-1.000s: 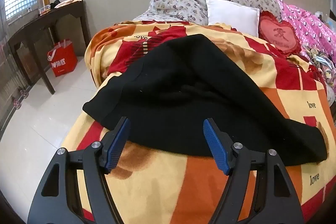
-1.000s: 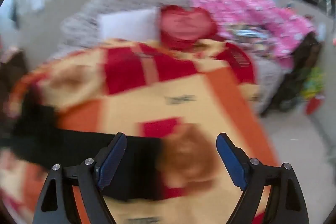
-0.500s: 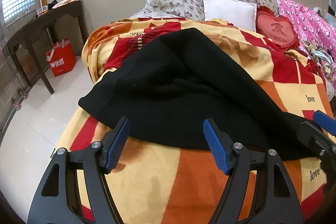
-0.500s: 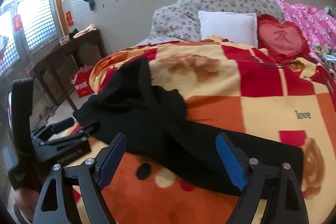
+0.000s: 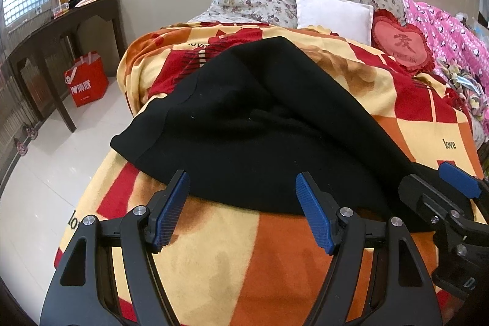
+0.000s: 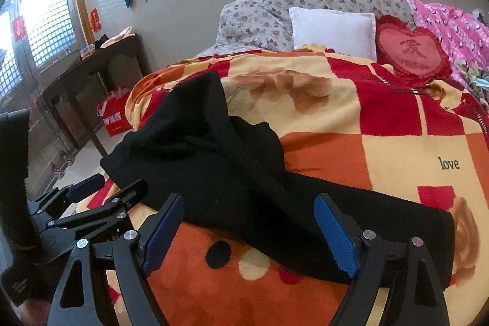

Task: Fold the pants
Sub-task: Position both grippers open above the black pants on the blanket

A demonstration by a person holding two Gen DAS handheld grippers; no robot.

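Here, in the left wrist view, my left tongs (image 5: 241,206) are standing released, the blue pads (image 5: 171,206) spread wide and gripping nothing. They are hovering just above the near hem of the black pants (image 5: 244,127), which are lying crumpled on the checked blanket (image 5: 214,265) that is covering the bed. The pants are stretching from a peak near the middle of the bed down toward the near edge, one end reaching the left side of the bed, the other running right. My right tongs (image 5: 440,191) are entering at the right edge, beside that right end of the fabric; from here I cannot tell whether they are touching it. Behind, a white pillow (image 5: 333,11) and a red heart cushion (image 5: 400,45) are leaning against floral bedding. A red bag (image 5: 87,78) is sitting on the floor beside a dark side table (image 5: 61,26).

In the right wrist view, my right tongs (image 6: 249,231) are likewise standing released, pads apart, with the pants (image 6: 214,148) lying on the blanket (image 6: 397,148) beneath and ahead of them; the pads are not pressing on the cloth. The garment is bunching high at the left and trailing as a flat leg toward the right. My left tongs (image 6: 113,188) are showing at the left, close by the bunched end.
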